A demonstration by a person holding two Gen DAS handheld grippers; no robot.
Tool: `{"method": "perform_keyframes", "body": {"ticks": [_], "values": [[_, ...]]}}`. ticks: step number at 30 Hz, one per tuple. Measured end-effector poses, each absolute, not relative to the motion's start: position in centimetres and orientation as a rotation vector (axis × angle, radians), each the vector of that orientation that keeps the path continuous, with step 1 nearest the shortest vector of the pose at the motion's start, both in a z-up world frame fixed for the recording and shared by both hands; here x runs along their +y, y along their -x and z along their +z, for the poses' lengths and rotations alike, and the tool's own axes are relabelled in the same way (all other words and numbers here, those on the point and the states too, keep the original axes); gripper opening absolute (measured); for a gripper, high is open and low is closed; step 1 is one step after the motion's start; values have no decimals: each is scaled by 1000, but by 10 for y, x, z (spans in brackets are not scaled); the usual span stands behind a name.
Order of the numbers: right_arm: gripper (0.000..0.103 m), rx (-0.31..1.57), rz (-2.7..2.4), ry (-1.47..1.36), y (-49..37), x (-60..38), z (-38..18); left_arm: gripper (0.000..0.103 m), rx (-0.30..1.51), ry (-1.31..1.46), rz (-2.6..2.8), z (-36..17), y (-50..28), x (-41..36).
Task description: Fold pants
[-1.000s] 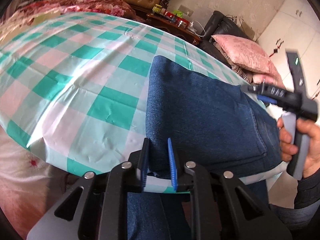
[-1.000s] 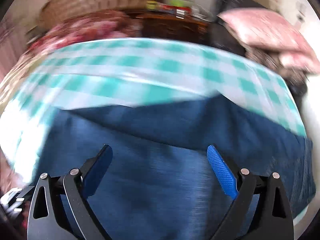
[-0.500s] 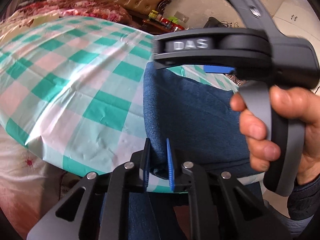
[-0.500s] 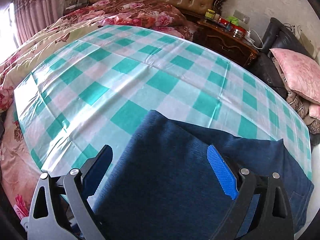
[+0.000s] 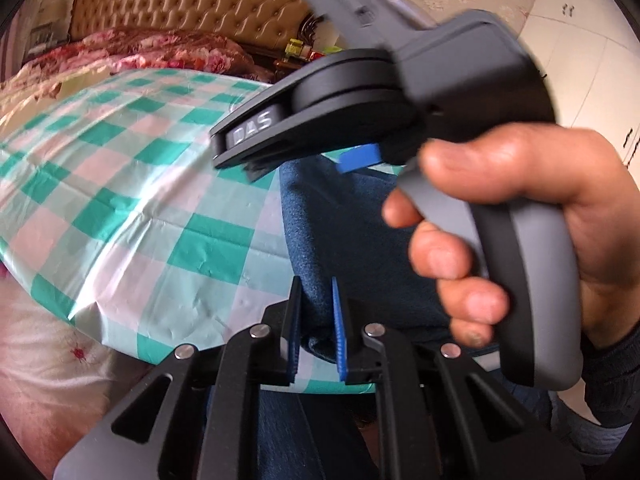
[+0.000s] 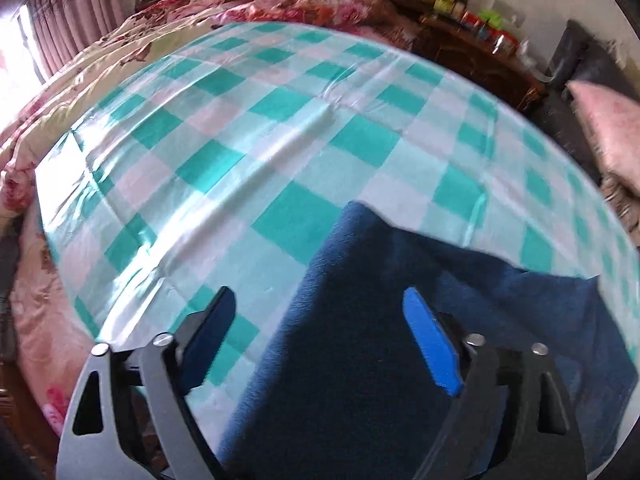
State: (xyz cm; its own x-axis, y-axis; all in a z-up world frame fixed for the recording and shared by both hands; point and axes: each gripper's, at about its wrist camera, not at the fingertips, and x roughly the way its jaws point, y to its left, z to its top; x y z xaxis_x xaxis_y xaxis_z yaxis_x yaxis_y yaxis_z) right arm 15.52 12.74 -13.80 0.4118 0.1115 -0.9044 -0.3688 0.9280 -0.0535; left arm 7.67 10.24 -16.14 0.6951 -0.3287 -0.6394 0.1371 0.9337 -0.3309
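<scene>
Two sets of tongs work here. Nearest us, our left tongs (image 5: pixel 316 326) pinch a fold of the pants (image 5: pixel 340 240) right at the desk's (image 5: pixel 132 208) front edge, where denim already hangs over. Our right tongs (image 6: pixel 320 344) spread wide above the pants, holding nothing. We judge the risk plain: the glossy checked tablecloth (image 6: pixel 280 152) looks slippery, so a hard pull could drag the pants off the edge or bunch the cloth. Farther on, the folded edge could skew if the right tongs bite only the top layer.
</scene>
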Motion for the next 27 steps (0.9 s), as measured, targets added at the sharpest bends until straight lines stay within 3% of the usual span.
{"method": "perform_keyframes", "body": {"ticks": [2,5,8,9,10,12,13,15,16,17,20,27], "values": [[68,1121,310,272,-157,130,-141,13,734,237,-262,-153,-73,96],[31,1147,304,266,-163,126,-146,13,710,204,-262,-144,-70,89],[15,1168,327,205,-168,116,-145,17,730,265,-247,-147,-74,96],[13,1169,338,190,-168,112,-144,23,743,299,-238,-150,-76,100],[12,1171,346,180,-168,110,-143,37,761,337,-228,-154,-78,103],[11,1164,352,168,-167,107,-140,55,778,378,-211,-160,-82,109],[11,1162,354,164,-167,106,-139,57,794,410,-203,-165,-84,110],[11,1158,360,153,-167,105,-136,53,826,448,-198,-175,-89,109],[11,1157,365,145,-166,103,-134,24,839,465,-206,-178,-92,107],[10,1156,371,133,-166,100,-131,18,843,450,-212,-175,-93,102],[9,1127,394,55,-168,78,-106,14,740,301,-197,-140,-83,77],[9,919,431,-169,-157,-61,27,14,425,-43,-306,-20,-72,-41]]}}
